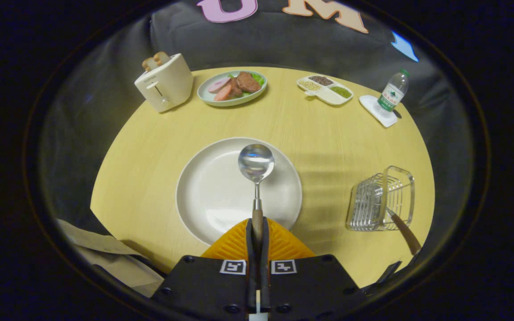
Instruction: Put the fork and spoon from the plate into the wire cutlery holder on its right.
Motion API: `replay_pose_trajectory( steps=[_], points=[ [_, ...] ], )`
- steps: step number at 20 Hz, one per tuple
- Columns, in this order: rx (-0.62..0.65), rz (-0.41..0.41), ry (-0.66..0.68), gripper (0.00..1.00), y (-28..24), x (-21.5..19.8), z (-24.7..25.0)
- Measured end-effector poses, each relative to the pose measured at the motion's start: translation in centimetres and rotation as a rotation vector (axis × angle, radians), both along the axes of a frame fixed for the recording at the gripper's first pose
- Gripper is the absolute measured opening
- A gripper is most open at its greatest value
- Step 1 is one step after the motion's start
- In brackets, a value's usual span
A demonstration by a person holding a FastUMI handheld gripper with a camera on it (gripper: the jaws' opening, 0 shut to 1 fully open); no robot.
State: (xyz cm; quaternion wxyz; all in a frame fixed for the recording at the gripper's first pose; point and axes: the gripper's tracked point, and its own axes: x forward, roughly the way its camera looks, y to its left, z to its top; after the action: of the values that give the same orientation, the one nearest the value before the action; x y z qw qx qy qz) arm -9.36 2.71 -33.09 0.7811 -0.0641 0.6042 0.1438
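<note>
Steel spoon (pixel 256 162) pinched in claw (pixel 257 229) above plate (pixel 208 187), wire holder (pixel 382 199) beside

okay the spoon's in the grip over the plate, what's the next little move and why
Probably swing right toward the wire cutlery holder. The tool is shut on the spoon by its handle, bowl over the plate, and one wooden-handled utensil already leans in the holder.

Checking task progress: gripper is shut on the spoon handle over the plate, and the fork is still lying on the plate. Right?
Not quite. The gripper is shut on the spoon by its handle over the plate, but the fork is not on the plate: the gripper view shows its wooden handle sticking out of the wire cutlery holder.
</note>
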Motion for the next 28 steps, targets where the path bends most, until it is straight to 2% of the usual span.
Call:
replay_pose_trajectory(
  steps=[3, 9, 16, 21, 28],
  points=[
    [-0.016, 0.005, -0.004, 0.07, -2.0, 0.2, 1.4],
    [-0.023, -0.061, -0.011, 0.07, -6.1, 1.3, 4.1],
    [-0.086, -0.119, -0.021, 0.07, -12.2, 1.9, 6.4],
    [-0.124, -0.156, 0.01, 0.07, -15.8, 1.4, 6.5],
    [-0.137, -0.216, 0.069, 0.07, -18.1, 0.9, 5.5]
  ],
)
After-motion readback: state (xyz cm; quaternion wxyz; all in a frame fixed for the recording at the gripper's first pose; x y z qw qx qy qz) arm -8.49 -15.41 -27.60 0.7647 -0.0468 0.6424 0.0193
